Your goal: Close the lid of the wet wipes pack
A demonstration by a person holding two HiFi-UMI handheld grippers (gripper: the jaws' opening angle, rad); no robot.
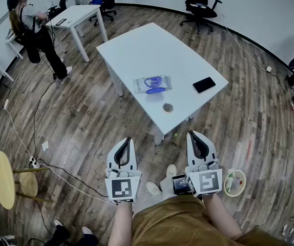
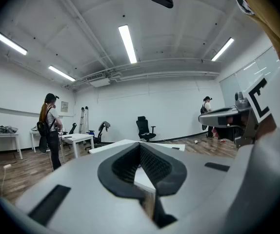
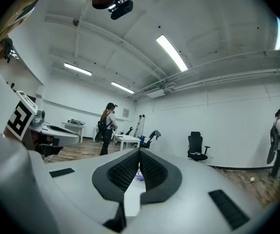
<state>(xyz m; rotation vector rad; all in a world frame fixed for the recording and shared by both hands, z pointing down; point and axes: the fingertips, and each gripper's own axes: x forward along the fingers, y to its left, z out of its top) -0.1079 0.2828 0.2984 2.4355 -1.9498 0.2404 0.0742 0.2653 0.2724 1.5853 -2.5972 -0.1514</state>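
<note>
Head view: the wet wipes pack point(image 1: 152, 83) lies on the white table point(image 1: 137, 45) with its blue lid flipped open, near a phone point(image 1: 204, 84). It is well ahead of the left gripper point(image 1: 127, 141) and the right gripper point(image 1: 192, 135). The gripper views add that both pairs of jaws are closed together and empty.

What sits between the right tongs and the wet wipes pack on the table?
In the head view, a small round grey disc lies on the white table between the right tongs and the clear blue-lidded wet wipes pack.
</note>
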